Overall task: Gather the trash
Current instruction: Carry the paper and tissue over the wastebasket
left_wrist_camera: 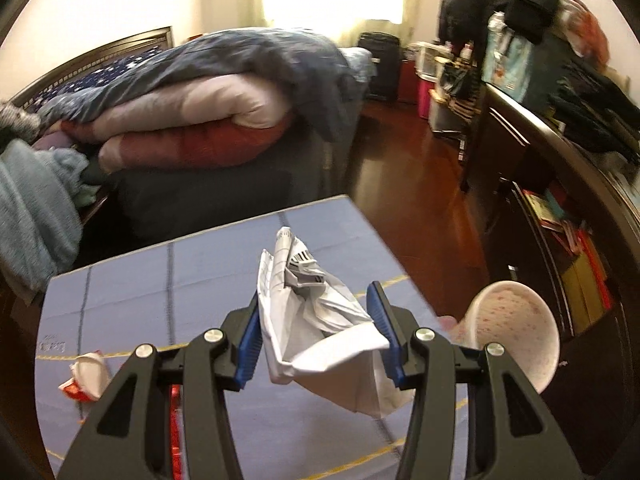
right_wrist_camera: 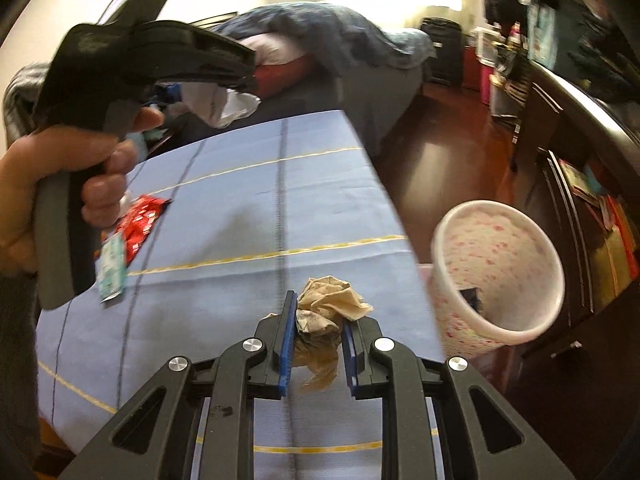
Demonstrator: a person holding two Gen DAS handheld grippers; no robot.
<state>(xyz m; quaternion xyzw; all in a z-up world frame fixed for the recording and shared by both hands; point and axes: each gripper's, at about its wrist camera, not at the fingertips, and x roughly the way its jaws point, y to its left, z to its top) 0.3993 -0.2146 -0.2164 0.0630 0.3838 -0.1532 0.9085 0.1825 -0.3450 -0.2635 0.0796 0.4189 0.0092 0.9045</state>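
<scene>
My left gripper [left_wrist_camera: 316, 320] is shut on a crumpled white printed paper [left_wrist_camera: 316, 316] and holds it above the blue tablecloth [left_wrist_camera: 160, 288]. In the right wrist view the left gripper [right_wrist_camera: 224, 76] shows at the upper left, held by a hand, with the white paper [right_wrist_camera: 224, 106] in its jaws. My right gripper [right_wrist_camera: 318, 332] is shut on a crumpled brown paper wad [right_wrist_camera: 328, 312] above the cloth [right_wrist_camera: 240, 208]. A white bin with pink speckles [right_wrist_camera: 500, 256] stands just off the table's right edge, a dark item inside; it also shows in the left wrist view [left_wrist_camera: 512, 328].
A red wrapper [right_wrist_camera: 142, 226] and a small teal packet [right_wrist_camera: 112, 272] lie on the cloth at left. A white and red wrapper [left_wrist_camera: 86, 376] lies at lower left. A bed with piled bedding [left_wrist_camera: 192, 100] stands behind the table. Dark shelves [left_wrist_camera: 560, 208] line the right over wood floor [left_wrist_camera: 412, 184].
</scene>
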